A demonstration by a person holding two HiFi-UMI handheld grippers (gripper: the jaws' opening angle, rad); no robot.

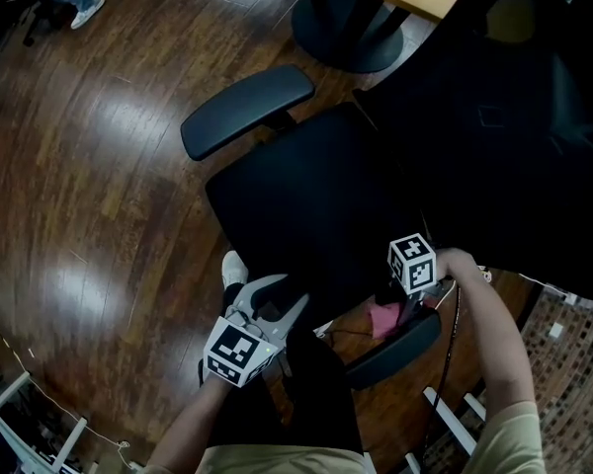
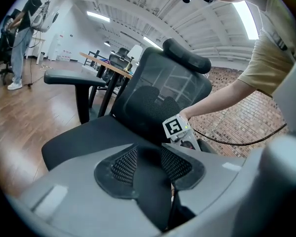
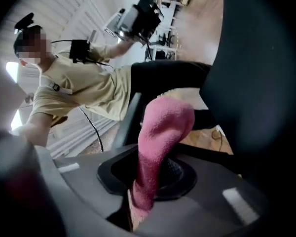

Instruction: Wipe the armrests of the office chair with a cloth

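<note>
Wiping hand at work: you pinch the pink cloth (image 3: pixel 160 142) in the right gripper (image 3: pixel 150 177). It bunches up between the pads, likely so that a thick wad meets the near armrest (image 1: pixel 400 352), at five o'clock of the seat (image 1: pixel 316 205). The left gripper (image 1: pixel 282 302) hangs at seven o'clock, its jaws pressed together on nothing, apparently parked clear of the wiping side. The far armrest (image 1: pixel 247 109) stands at ten o'clock. Only the right gripper view shows the pinch itself; from the head view the marker cube (image 1: pixel 412 262) hides all but a pink corner. Only the left gripper view shows the backrest (image 2: pixel 158 98) and headrest (image 2: pixel 186 56) upright.
</note>
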